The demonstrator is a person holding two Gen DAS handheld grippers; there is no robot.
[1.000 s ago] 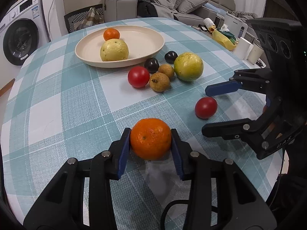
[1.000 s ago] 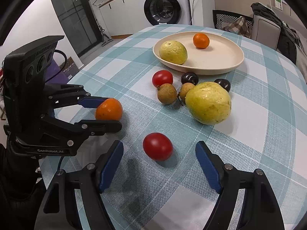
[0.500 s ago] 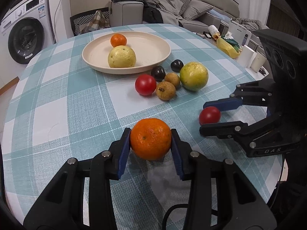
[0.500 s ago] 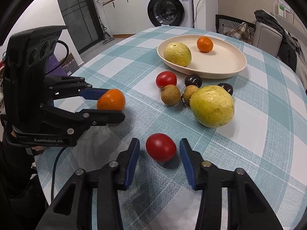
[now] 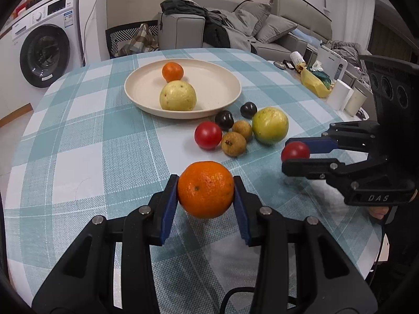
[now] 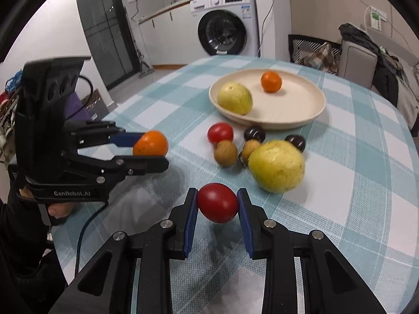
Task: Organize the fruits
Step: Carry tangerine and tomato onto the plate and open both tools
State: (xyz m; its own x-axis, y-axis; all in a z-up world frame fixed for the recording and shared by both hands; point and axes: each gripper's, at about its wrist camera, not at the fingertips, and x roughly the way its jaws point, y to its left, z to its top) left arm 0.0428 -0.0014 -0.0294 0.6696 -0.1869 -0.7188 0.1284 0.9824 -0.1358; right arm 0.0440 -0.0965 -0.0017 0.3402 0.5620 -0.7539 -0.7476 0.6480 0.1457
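My left gripper [image 5: 206, 196] is shut on an orange [image 5: 206, 189] and holds it above the checked table; it also shows in the right wrist view [image 6: 150, 144]. My right gripper [image 6: 217, 204] is shut on a red tomato [image 6: 218, 202], lifted just off the cloth; it shows in the left wrist view [image 5: 295, 150] too. A cream plate [image 5: 209, 78] at the far middle holds a small orange [image 5: 172, 71] and a yellow guava [image 5: 177, 96]. In front of the plate lie a second tomato [image 5: 208, 135], two longans [image 5: 233, 144], two dark plums [image 5: 224, 120] and a green guava [image 5: 270, 125].
The table [image 5: 78, 157] has a teal checked cloth. Cups and a yellow bag [image 5: 314, 82] stand at its right edge. A washing machine [image 5: 44, 55], a chair and a sofa stand beyond the table.
My right gripper has closed on the red tomato and lifted it off the cloth. My left gripper has raised the orange and moved a little toward the plate.
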